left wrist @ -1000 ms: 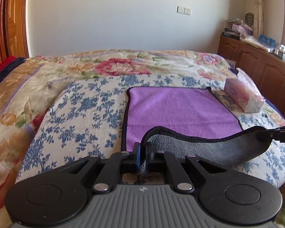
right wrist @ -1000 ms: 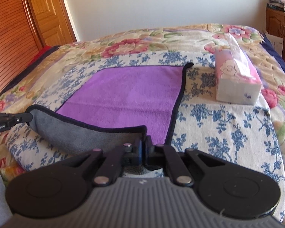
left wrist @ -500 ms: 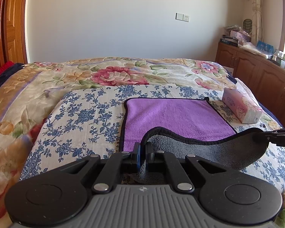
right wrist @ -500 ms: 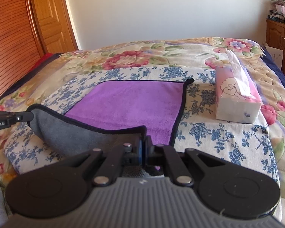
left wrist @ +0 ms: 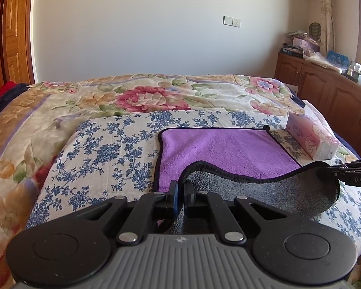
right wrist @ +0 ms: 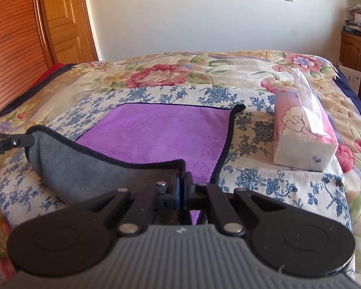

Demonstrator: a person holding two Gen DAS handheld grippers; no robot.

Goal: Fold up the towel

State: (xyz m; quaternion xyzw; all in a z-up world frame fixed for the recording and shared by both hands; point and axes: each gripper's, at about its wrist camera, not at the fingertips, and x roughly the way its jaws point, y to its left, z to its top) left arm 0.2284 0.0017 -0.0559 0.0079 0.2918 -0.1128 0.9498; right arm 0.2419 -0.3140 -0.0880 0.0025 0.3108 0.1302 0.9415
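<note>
A purple towel (left wrist: 223, 148) with a grey underside and black trim lies on a blue-flowered cloth (left wrist: 103, 149) on the bed. Its near edge is lifted off the cloth and curls over, showing the grey side (left wrist: 276, 197). My left gripper (left wrist: 180, 186) is shut on the near left corner. My right gripper (right wrist: 181, 179) is shut on the near right corner (right wrist: 178, 166). Each gripper's tip shows in the other's view: the right one (left wrist: 329, 173) at the right edge, the left one (right wrist: 24, 141) at the left edge. The far half of the towel (right wrist: 161, 130) rests flat.
A pink tissue box (right wrist: 303, 134) stands on the cloth just right of the towel. The floral bedspread (left wrist: 151, 96) stretches beyond. A wooden cabinet (left wrist: 325, 91) with clutter on top lines the right wall, and a wooden door (right wrist: 65, 19) is at the left.
Both grippers have risen a little with the near edge of the towel, and both views tilt up, showing more wall. The lifted grey fold hangs higher above the cloth.
</note>
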